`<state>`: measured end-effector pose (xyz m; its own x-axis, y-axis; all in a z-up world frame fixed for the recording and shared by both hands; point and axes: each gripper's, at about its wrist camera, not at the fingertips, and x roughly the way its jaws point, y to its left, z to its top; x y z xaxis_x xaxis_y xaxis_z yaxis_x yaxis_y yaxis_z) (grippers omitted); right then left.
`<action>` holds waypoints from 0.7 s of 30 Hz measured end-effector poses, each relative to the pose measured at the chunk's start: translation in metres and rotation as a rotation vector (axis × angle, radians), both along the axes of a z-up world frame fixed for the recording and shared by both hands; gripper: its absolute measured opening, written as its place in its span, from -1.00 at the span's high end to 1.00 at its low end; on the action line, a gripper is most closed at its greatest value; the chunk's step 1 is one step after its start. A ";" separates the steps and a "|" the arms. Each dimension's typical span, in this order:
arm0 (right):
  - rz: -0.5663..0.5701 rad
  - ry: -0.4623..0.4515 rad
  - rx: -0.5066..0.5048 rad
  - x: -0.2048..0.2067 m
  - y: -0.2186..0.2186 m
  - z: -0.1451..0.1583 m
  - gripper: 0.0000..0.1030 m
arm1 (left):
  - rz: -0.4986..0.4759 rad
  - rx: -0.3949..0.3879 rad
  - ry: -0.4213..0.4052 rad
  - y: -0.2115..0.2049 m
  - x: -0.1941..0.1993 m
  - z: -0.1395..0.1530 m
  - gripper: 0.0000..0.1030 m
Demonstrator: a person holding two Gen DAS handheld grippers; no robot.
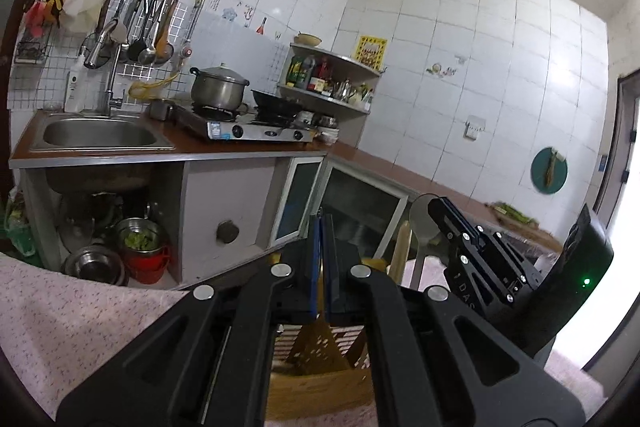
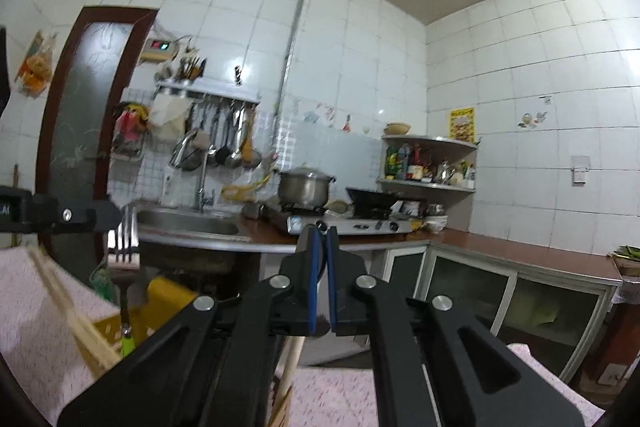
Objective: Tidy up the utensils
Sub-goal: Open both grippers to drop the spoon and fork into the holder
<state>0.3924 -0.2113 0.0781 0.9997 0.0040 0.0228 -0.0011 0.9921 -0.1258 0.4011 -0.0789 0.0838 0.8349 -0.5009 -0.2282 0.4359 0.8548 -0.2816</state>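
My left gripper (image 1: pixel 321 223) is shut on a thin utensil handle that runs down between the blue pads; its lower part hangs over a wooden slotted holder (image 1: pixel 320 367). In the right wrist view the left gripper (image 2: pixel 100 217) holds a fork (image 2: pixel 126 239) with tines up and a green-tipped handle. My right gripper (image 2: pixel 322 231) is shut on a dark-tipped handle whose wooden shaft (image 2: pixel 290 367) runs down below the jaws. In the left wrist view the right gripper (image 1: pixel 440 211) holds a pale spoon (image 1: pixel 422 223) beside a wooden utensil (image 1: pixel 400 247).
A pink cloth (image 1: pixel 60 315) covers the surface under the grippers. Wooden chopsticks (image 2: pixel 68 307) and a yellow holder (image 2: pixel 172 299) lie at the left. Behind are a sink (image 1: pixel 96 135), a gas stove with a pot (image 1: pixel 218 87) and wok, and a corner shelf (image 1: pixel 332 75).
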 end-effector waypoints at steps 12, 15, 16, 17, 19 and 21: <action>0.105 0.231 0.091 -0.028 -0.011 -0.027 0.13 | 0.065 0.060 0.036 0.016 -0.031 0.008 0.43; 0.097 0.243 0.097 -0.047 -0.013 -0.022 -0.02 | 0.109 0.088 0.039 0.027 -0.045 0.018 0.16; 0.092 0.253 0.091 -0.052 -0.012 -0.021 -0.02 | 0.125 0.097 0.044 0.030 -0.050 0.019 0.09; 0.088 0.267 0.087 -0.059 -0.012 -0.021 -0.02 | 0.142 0.102 0.055 0.036 -0.054 0.019 0.02; 0.075 0.298 0.088 -0.074 -0.011 -0.021 -0.02 | 0.181 0.108 0.089 0.053 -0.066 0.015 -0.32; 0.059 0.321 0.088 -0.088 -0.008 -0.022 -0.02 | 0.224 0.127 0.109 0.065 -0.079 0.008 -0.49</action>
<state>0.3045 -0.2193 0.0557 0.9542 0.0742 -0.2899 -0.0845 0.9962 -0.0232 0.3221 -0.0137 0.0919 0.8886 -0.2685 -0.3718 0.2053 0.9579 -0.2009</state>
